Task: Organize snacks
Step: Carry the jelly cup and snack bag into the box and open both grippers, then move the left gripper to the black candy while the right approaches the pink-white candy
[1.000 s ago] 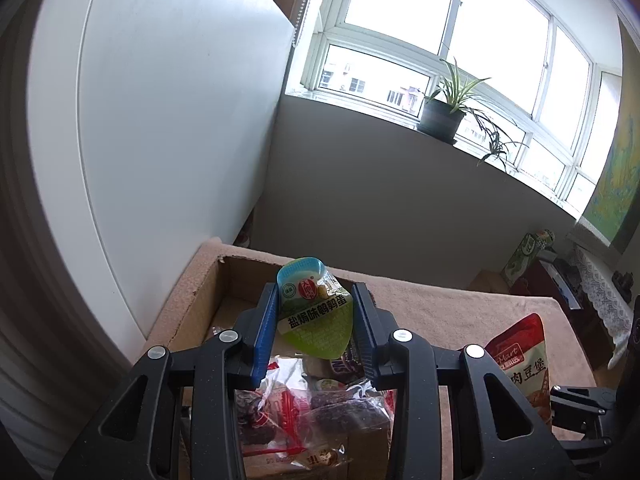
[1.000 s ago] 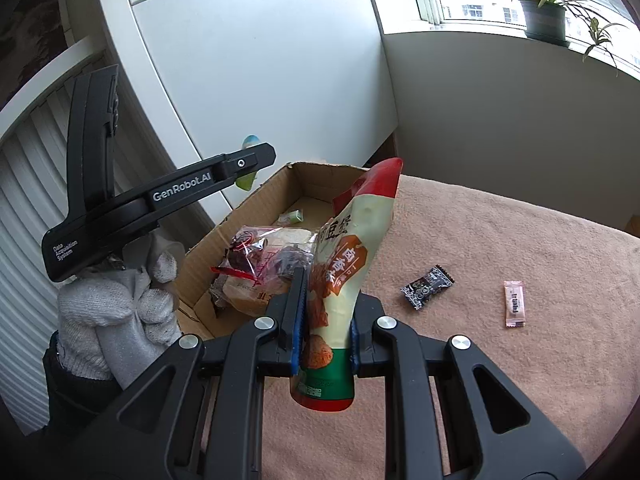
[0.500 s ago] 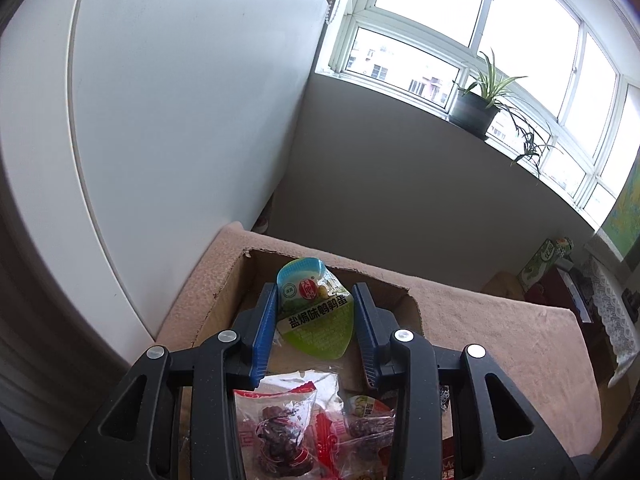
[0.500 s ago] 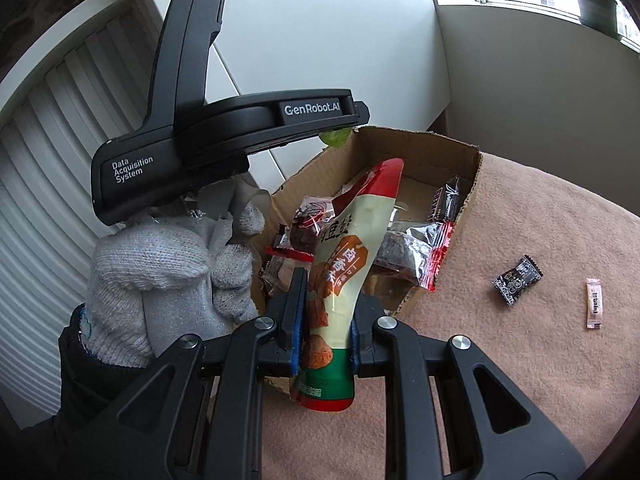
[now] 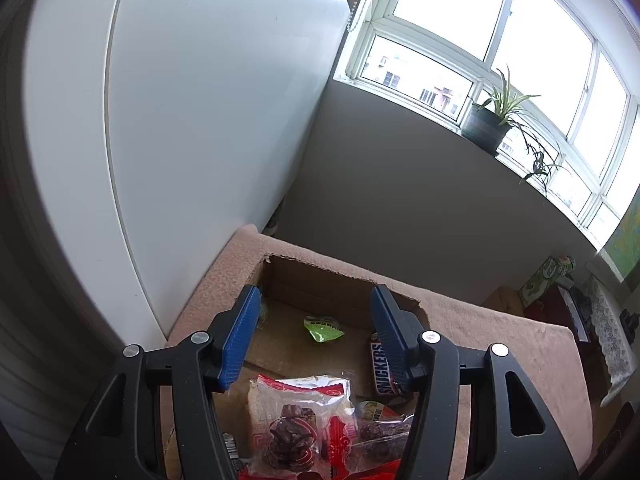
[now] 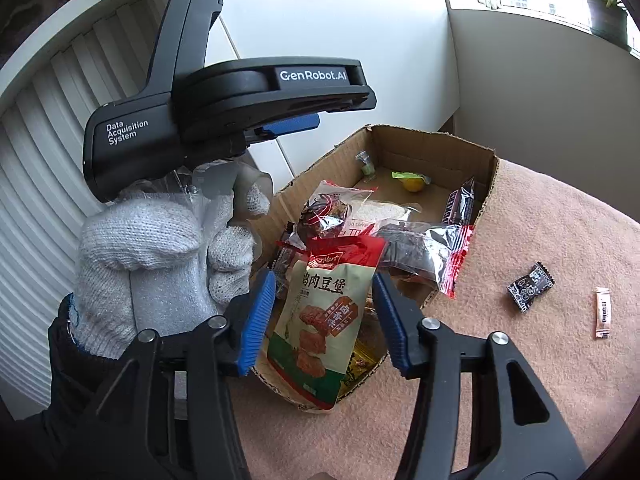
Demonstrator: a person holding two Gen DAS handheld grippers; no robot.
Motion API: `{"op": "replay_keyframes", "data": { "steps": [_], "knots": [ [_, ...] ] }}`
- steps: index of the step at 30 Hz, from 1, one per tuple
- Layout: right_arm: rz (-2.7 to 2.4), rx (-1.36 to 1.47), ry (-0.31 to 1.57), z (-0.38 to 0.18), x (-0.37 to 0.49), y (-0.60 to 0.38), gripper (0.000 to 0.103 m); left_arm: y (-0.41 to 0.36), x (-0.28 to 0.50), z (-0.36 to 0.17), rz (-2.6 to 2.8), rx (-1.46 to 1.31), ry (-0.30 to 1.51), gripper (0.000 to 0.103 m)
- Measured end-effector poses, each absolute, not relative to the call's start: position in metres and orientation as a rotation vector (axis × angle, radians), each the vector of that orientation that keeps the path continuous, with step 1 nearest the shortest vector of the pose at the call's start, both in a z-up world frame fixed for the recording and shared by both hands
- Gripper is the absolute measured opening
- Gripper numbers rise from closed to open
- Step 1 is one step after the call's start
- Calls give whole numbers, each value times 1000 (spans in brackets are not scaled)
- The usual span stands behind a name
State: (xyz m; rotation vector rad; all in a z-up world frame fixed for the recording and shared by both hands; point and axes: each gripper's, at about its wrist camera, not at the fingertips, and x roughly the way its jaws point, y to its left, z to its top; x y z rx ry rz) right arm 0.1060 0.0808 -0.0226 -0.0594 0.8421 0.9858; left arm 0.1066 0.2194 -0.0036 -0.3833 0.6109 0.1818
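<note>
Both grippers are letting go over the brown cardboard box (image 6: 486, 184). Your right gripper (image 6: 324, 320) has its blue-padded jaws opening, and the red, cream and green bean-snack pouch (image 6: 324, 320) stands between them untouched by either pad, leaning against the box's near edge. Your left gripper (image 5: 316, 332), carried in a white knitted glove (image 6: 152, 264), is also opening, with nothing between its jaws; the small green packet (image 5: 322, 328) lies loose on the box floor beyond them.

Judging by this, the step in hand is the drop into the box. Next, you would need to draw both grippers clear and reach for the snacks outside the box: a small black wrapped candy (image 6: 530, 286) and a pink sachet (image 6: 602, 312), both lying to the right of the box on the pinkish-beige blanket (image 6: 560, 380).

Inside the box, nearest first, sit clear bags of dark dried fruit with red trim (image 6: 424, 252), a Snickers bar (image 5: 384, 368) against the right wall, then the green packet and a yellow piece (image 6: 412, 184) toward the far wall.
</note>
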Motion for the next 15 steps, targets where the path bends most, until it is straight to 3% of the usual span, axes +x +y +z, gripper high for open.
{"op": "replay_keyframes", "data": {
  "steps": [10,15],
  "knots": [
    [959,-1,812,1,118,45,54,216,100,4,167,-385,587,57],
    [900,103,798,10,144,2,60,204,97,9,140,-383,571,57]
  ]
}}
